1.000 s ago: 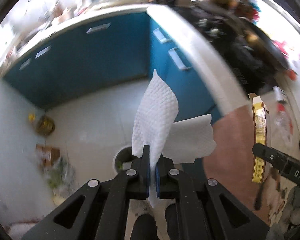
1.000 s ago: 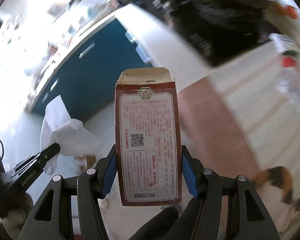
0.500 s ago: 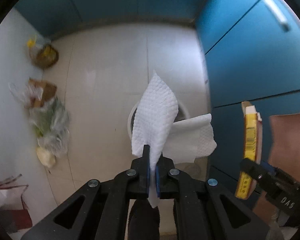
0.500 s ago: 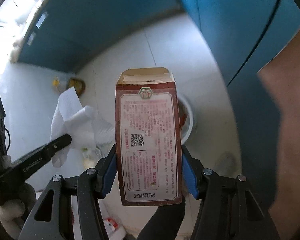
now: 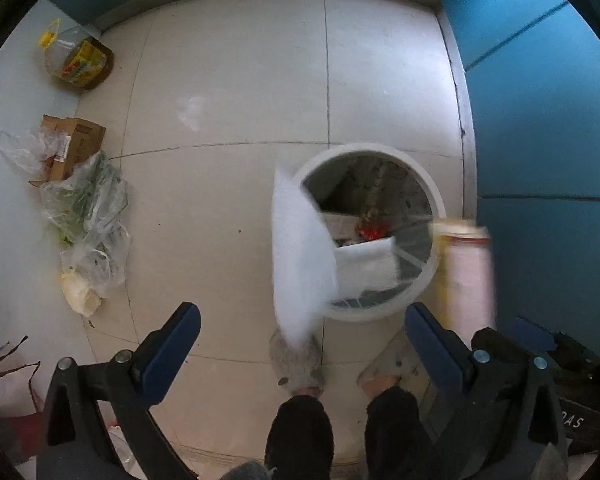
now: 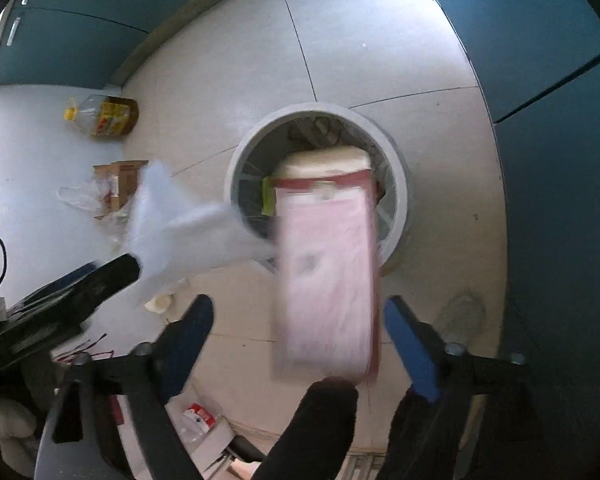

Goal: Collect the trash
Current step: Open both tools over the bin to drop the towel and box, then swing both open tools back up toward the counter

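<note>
My left gripper (image 5: 300, 332) is open, and the white paper towel (image 5: 300, 256) falls, blurred, over the near left rim of the round white trash bin (image 5: 428, 184). My right gripper (image 6: 300, 312) is open, and the red and white carton (image 6: 328, 264) falls, blurred, towards the bin (image 6: 398, 184) below it. The carton also shows at the right in the left wrist view (image 5: 470, 276), and the towel at the left in the right wrist view (image 6: 172, 232). The bin holds other rubbish.
Blue cabinets (image 5: 540, 160) stand right of the bin. By the left wall lie an oil jug (image 5: 78, 60), a cardboard box (image 5: 74, 140) and plastic bags (image 5: 88, 216). The person's feet (image 5: 300, 364) stand just before the bin on the tiled floor.
Both grippers have opened over the bin. The paper towel and the carton have left the jaws and are dropping. The views have tilted further down to the floor.
</note>
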{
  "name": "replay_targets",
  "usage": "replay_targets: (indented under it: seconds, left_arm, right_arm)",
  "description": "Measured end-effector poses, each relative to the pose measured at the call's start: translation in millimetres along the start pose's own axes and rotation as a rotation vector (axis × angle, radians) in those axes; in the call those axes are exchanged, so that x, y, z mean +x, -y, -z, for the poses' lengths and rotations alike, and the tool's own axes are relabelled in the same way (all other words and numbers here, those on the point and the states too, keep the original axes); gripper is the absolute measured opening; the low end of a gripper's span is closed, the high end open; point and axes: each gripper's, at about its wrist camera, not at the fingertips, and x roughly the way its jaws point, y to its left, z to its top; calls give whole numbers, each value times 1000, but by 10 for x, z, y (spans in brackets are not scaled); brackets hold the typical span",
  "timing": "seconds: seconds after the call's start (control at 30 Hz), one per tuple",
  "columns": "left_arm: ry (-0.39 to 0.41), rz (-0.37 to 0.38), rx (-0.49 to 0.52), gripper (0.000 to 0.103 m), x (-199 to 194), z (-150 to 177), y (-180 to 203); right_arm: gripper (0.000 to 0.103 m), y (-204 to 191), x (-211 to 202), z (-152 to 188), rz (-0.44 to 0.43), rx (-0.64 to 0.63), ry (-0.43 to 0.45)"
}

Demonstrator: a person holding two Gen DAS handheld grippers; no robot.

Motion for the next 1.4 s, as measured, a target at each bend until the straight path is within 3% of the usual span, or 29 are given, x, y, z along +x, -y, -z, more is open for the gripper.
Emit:
replay_targets:
  seconds: [0.33, 0.63, 1.0, 1.4]
  left_arm:
    - [68, -76, -13, 103, -275, 6, -185]
    - [128, -84, -8, 103, -997, 330, -124]
    - [240, 9, 31, 103, -2436, 928, 179]
    - [388, 34, 72, 103, -3719, 1364, 273]
  right_arm:
    - [90, -79, -233, -15, 152, -30, 72]
    - [90, -354, -1143, 308, 323, -116, 194]
    - [90, -801, -2783, 1094, 260, -181, 312]
    - [90, -1136, -4403, 1852, 212, -212, 480]
